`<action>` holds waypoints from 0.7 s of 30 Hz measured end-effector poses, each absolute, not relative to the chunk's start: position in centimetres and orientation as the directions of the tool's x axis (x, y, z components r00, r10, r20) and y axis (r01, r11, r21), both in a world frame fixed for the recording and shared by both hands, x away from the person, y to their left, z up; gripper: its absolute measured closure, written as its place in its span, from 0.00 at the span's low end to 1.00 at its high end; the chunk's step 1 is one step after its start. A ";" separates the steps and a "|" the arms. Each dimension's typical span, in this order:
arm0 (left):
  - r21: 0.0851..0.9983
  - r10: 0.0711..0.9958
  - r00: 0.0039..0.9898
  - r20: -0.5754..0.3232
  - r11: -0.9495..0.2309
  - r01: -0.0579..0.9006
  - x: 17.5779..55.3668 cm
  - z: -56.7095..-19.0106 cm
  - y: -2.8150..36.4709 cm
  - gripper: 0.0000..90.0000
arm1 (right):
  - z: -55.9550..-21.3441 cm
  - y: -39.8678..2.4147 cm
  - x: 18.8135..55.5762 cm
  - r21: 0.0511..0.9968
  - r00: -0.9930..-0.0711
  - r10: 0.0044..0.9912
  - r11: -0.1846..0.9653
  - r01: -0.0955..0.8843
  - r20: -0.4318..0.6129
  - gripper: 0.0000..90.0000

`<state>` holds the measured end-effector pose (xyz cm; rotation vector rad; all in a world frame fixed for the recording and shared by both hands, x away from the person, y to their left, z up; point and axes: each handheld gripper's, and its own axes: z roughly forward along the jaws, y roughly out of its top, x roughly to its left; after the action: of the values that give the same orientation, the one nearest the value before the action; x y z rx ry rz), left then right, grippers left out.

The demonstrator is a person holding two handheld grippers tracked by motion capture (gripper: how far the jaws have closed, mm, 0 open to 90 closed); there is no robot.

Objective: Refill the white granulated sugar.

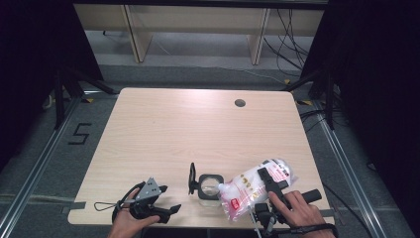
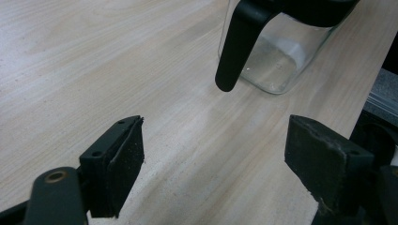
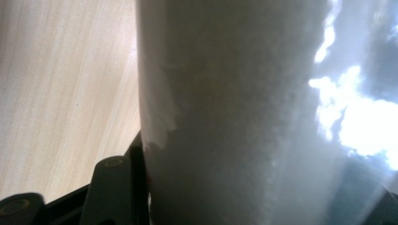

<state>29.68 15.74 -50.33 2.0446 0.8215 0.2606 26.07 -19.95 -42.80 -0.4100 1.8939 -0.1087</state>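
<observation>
My right gripper (image 1: 271,184) sits at the near right corner of the bench (image 1: 163,129), its jaws pinching a clear bag of white grains (image 1: 255,187) across the middle; in the right gripper view the bag's pale side (image 3: 234,117) presses right up against the lens, with one black jaw showing at its foot. The bag lies tilted, its lower corner hanging just over the open mouth of the glass jar (image 1: 208,186), which stands near the bench's near edge, between my two hands. My left gripper (image 1: 166,210) rests at the near left, jaws spread with nothing between them; in the left gripper view the jar (image 2: 277,61) stands just beyond the pads, its black handle (image 2: 237,44) pointing down toward me. I judge this to be the pouring step, the bag poised but little or nothing in the jar yet. Next I should steady the jar with my left gripper, perhaps by the handle, then tip the bag further so the grains run into the mouth rather than spill across the bench.
</observation>
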 end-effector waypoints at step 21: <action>0.809 0.637 0.763 -0.111 -0.388 0.441 29.7 -50.2 15.8 0.22 | -43.0 -20.2 26.2 -0.229 -0.339 -0.297 0.947 -0.225 -0.893 0.48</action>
<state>29.73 15.85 -50.22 2.0445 0.8085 0.2712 26.23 -20.20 -43.05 -0.3776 1.9332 -0.0764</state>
